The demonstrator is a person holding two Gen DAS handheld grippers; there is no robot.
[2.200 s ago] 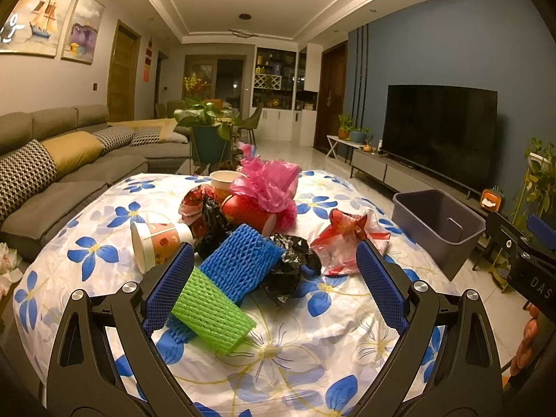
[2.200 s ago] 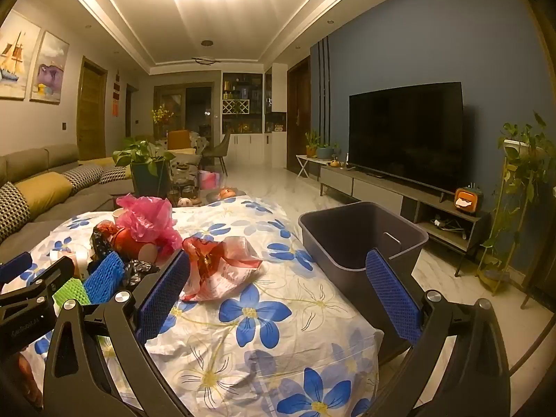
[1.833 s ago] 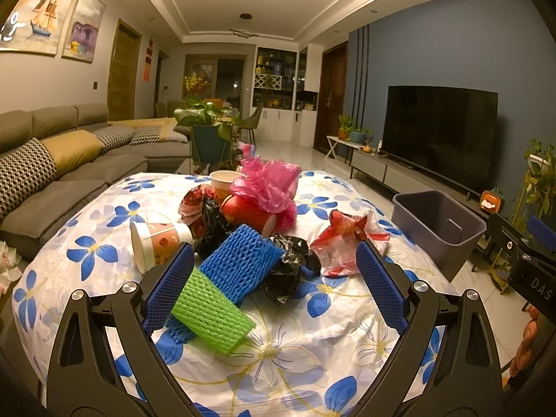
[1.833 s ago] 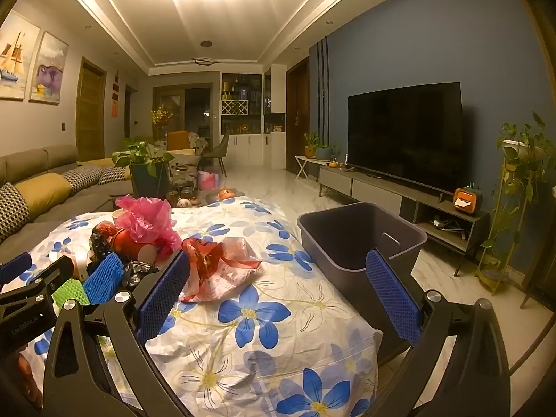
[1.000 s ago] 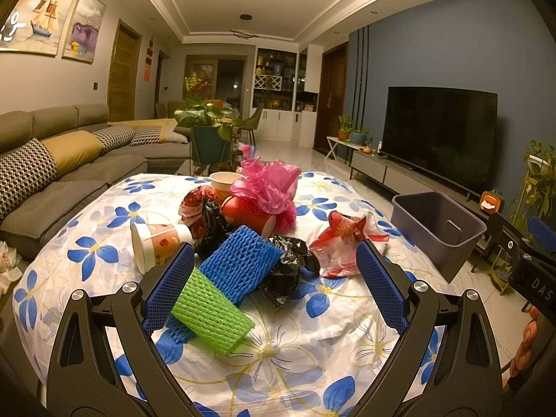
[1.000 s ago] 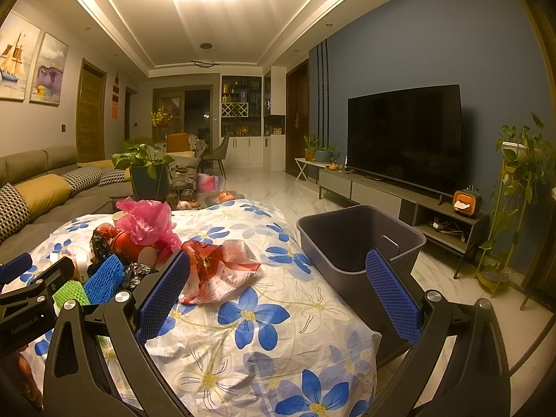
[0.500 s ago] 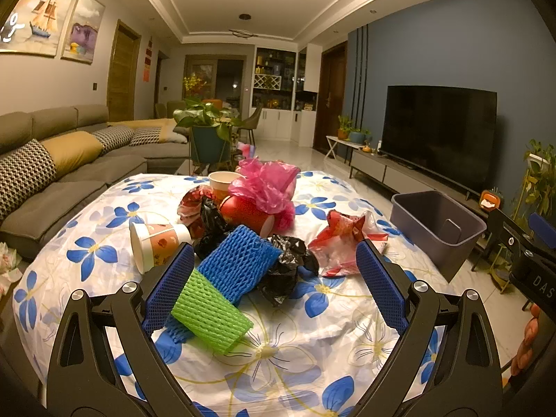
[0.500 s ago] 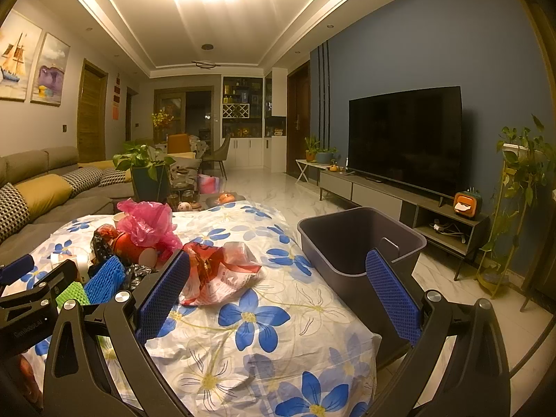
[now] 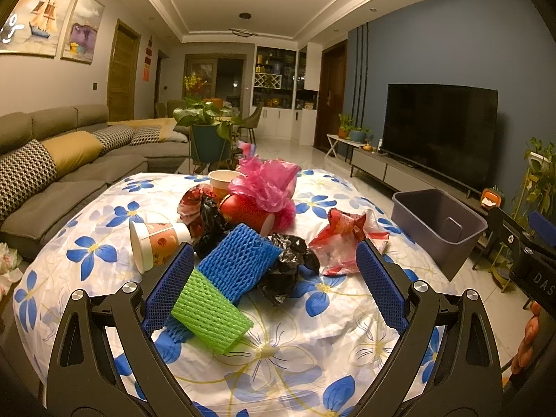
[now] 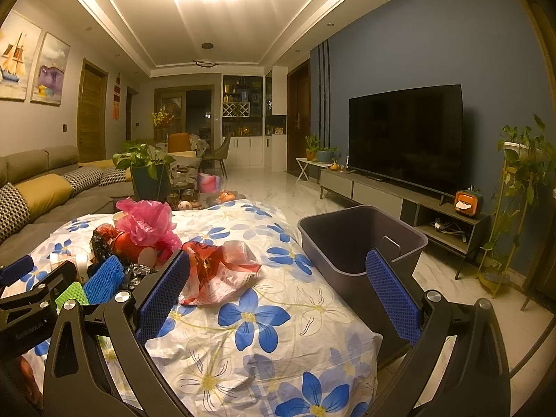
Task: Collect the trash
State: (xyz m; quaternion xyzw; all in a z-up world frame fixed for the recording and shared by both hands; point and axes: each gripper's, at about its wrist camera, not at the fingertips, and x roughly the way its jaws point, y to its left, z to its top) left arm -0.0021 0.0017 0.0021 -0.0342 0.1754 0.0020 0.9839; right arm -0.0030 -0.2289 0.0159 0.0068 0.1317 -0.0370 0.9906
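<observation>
Both tools are held above the near edge of a tabletop [image 9: 347, 316] covered with a white cloth printed with blue flowers, and both stand wide apart with nothing between their blue pads. The left tool [image 9: 274, 288] points at a heap of trash in the middle of the cloth; the right tool [image 10: 274, 290] looks across the cloth's right side toward a gray bin [image 10: 361, 239], which stands just beside the tabletop's right edge and looks empty from here. The heap holds two foam nets, one green net [image 9: 210, 312] nearest the left tool and one blue net [image 9: 239, 262] lying partly over it. Three cups can be counted: a paper cup [image 9: 156, 245] on its side at the left, a red cup [image 9: 248, 213] on its side farther back, and an upright cup [image 9: 222, 180] behind that. One pink plastic bag [image 9: 269, 182] is bunched on top of the red cup. Two crumpled black bags show, one black bag [image 9: 288, 269] just right of the blue net and another dark bag [image 9: 208, 222] between the paper cup and the red cup. A red and clear wrapper [image 9: 344, 239] lies slightly apart at the right of the heap, nearest the bin, and a second red wrapper [image 9: 191, 201] sits at the heap's back left. A sofa [image 9: 52, 180] runs along the left, and a dark television [image 10: 406, 135] stands against the blue wall on the right.
</observation>
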